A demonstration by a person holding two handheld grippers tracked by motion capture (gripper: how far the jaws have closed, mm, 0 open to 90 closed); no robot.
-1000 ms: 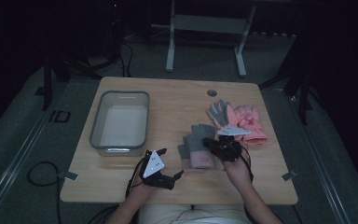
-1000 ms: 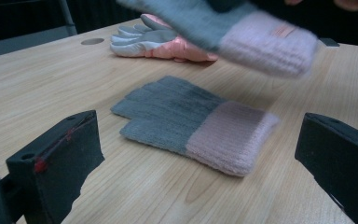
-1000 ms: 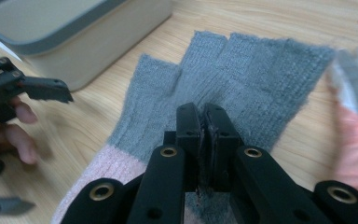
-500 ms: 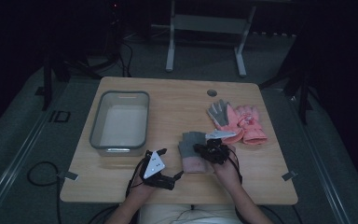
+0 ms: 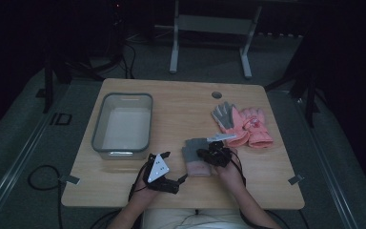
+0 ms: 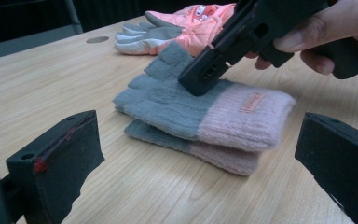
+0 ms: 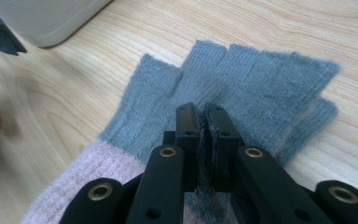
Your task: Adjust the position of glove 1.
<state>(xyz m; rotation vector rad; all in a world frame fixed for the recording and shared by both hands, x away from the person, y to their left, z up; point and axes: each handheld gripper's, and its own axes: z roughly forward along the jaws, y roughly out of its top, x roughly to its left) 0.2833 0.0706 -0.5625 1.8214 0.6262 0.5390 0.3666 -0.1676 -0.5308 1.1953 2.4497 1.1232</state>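
The grey gloves point(image 5: 196, 153) lay stacked one on the other just below the middle of the high view, pink cuffs toward the bottom edge, on the table point(image 5: 181, 107). In the left tool view the stack point(image 6: 200, 116) sat at centre frame, the top glove offset a little from the one under it, a small label on its pink cuff.

Your right tool point(image 5: 210, 153) was down on the top glove, at the right side of the stack in the high view. In the right tool view its jaws stood pressed together at lower centre of the frame, with grey knit point(image 7: 242, 84) pinched between the tips; it held the top glove by a fold of the grey part, near where grey met pink. In the left tool view that tool point(image 6: 214, 65) came in from the upper right, its tip touching the glove, your hand point(image 6: 335, 32) around its handle.

Your left tool point(image 5: 172, 172) sat low and left of the gloves in the high view, apart from them. Its jaws were wide apart and held nothing.

The pink gloves point(image 5: 245, 125) lay at the right of the table, well apart from the grey pair. The bin point(image 5: 122, 126) stood at the left.
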